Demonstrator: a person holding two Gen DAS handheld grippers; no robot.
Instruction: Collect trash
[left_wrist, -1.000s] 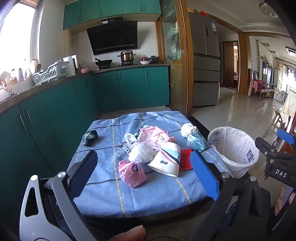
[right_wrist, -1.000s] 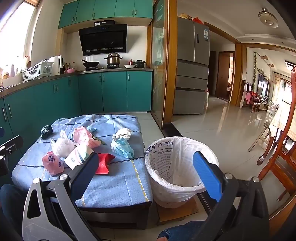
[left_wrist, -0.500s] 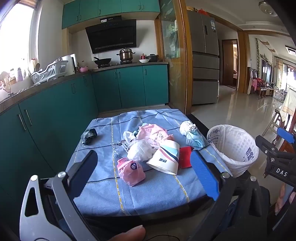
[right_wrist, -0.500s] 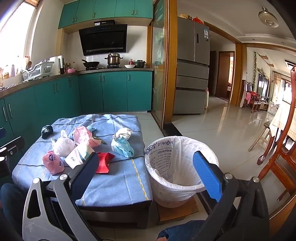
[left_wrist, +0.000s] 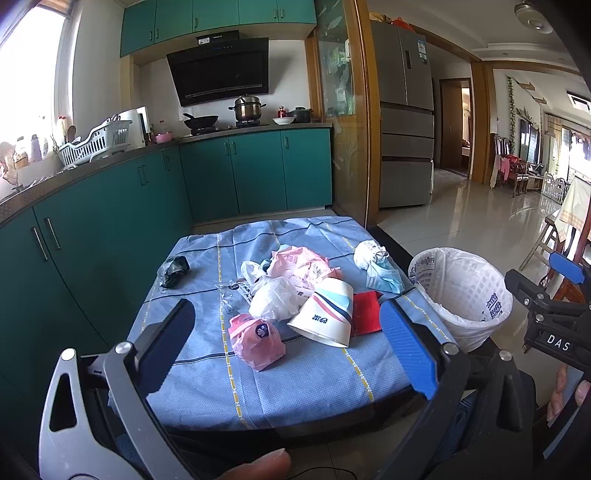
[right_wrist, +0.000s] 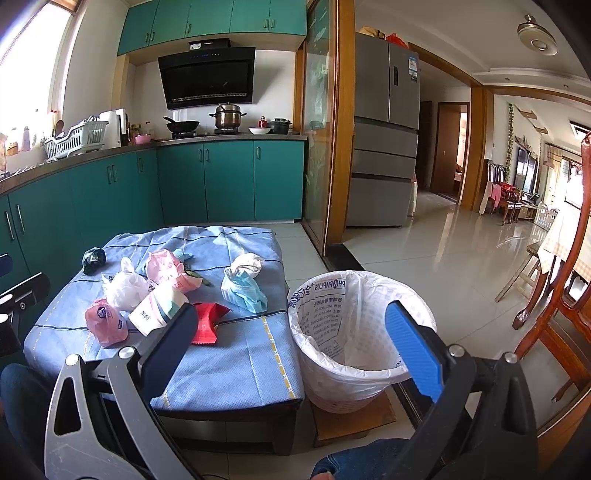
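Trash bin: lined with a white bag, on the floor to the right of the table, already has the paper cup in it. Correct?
Not quite. The trash bin is lined and stands right of the table, but the right wrist view shows no cup in what it sees of the inside. The paper cup lies tipped on the table among the other trash.

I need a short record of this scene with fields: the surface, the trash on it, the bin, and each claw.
surface: low table under a blue cloth
trash: pink bag, white bag, paper cup on its side, red wrapper, blue mask, dark wrapper
bin: white-lined basket, on the floor right of the table
left claw: open, holds nothing
right claw: open, holds nothing
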